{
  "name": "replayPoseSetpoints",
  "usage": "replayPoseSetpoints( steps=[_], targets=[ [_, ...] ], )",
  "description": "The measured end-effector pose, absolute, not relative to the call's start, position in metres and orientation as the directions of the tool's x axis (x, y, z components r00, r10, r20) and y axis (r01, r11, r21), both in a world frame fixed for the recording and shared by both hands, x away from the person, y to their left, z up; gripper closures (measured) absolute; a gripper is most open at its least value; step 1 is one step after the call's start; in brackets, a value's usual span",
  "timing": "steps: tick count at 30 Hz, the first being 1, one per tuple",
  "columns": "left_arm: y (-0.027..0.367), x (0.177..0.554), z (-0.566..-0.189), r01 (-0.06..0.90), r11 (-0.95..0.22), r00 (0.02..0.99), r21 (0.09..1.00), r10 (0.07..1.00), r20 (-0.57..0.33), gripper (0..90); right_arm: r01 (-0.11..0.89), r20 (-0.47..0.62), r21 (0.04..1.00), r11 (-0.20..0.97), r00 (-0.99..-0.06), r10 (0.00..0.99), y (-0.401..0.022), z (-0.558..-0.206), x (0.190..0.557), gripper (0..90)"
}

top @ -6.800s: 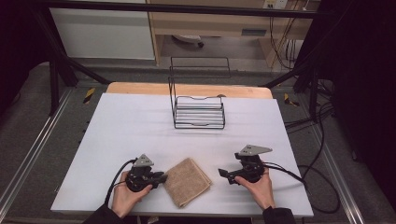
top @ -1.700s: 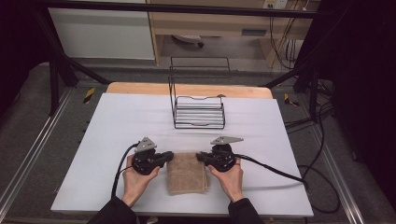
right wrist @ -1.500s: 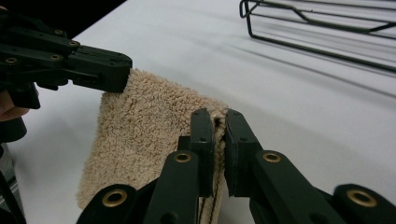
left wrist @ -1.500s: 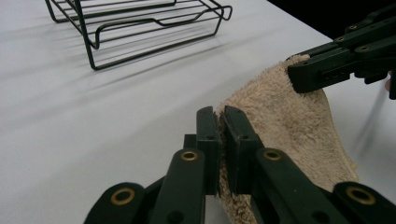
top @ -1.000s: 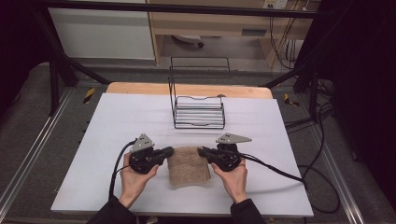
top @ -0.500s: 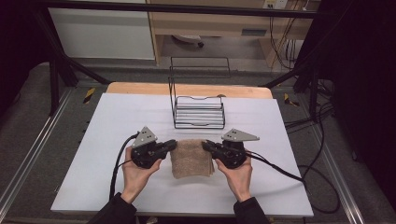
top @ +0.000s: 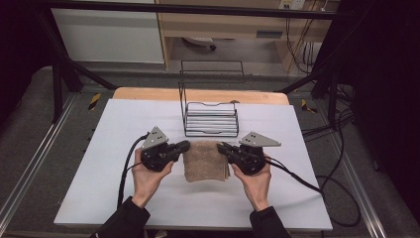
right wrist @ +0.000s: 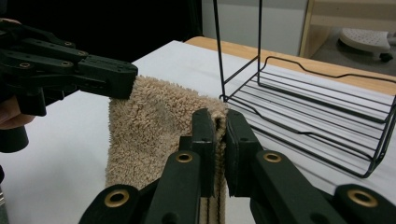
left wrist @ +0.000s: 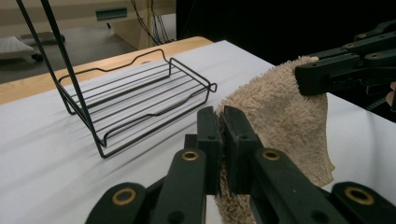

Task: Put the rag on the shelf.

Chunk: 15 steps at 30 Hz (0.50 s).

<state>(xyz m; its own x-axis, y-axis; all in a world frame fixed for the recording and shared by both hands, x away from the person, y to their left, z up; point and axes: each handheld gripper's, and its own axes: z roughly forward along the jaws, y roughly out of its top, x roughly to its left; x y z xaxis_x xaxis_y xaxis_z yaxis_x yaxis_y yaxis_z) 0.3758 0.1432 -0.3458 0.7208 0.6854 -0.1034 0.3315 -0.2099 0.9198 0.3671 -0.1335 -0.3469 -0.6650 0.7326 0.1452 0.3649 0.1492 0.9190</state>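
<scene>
A folded tan towel (top: 205,159) hangs above the white table, held by its two upper corners. My left gripper (top: 186,145) is shut on the towel's left corner; in the left gripper view its jaws pinch the towel (left wrist: 275,112) edge at the left gripper (left wrist: 222,122). My right gripper (top: 221,147) is shut on the right corner, and the right gripper view shows the right gripper (right wrist: 219,126) clamped on the towel (right wrist: 154,121). The towel's lower part droops toward the table. Just behind it stands a black wire rack (top: 210,119).
The white table (top: 124,124) ends in a wooden strip (top: 148,93) at the back. The wire rack (left wrist: 140,93) has a tall upright back frame and a low open tray. Cables trail from both grippers; more cables (top: 341,188) lie right of the table.
Both grippers have risen and moved toward the rack with the towel corners in them. The towel has lifted off the table and now hangs between them.
</scene>
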Motion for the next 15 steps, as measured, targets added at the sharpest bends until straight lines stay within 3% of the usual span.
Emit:
replayPoseSetpoints(
  steps=[15],
  targets=[
    [0.139, 0.383, -0.332, 0.287, -0.193, 0.72, 0.938, 0.69, -0.078, 85.7, 0.313, 0.12, 0.942, 0.124, -0.655, 0.746, -0.136, -0.329, 0.372, 84.2]
  ],
)
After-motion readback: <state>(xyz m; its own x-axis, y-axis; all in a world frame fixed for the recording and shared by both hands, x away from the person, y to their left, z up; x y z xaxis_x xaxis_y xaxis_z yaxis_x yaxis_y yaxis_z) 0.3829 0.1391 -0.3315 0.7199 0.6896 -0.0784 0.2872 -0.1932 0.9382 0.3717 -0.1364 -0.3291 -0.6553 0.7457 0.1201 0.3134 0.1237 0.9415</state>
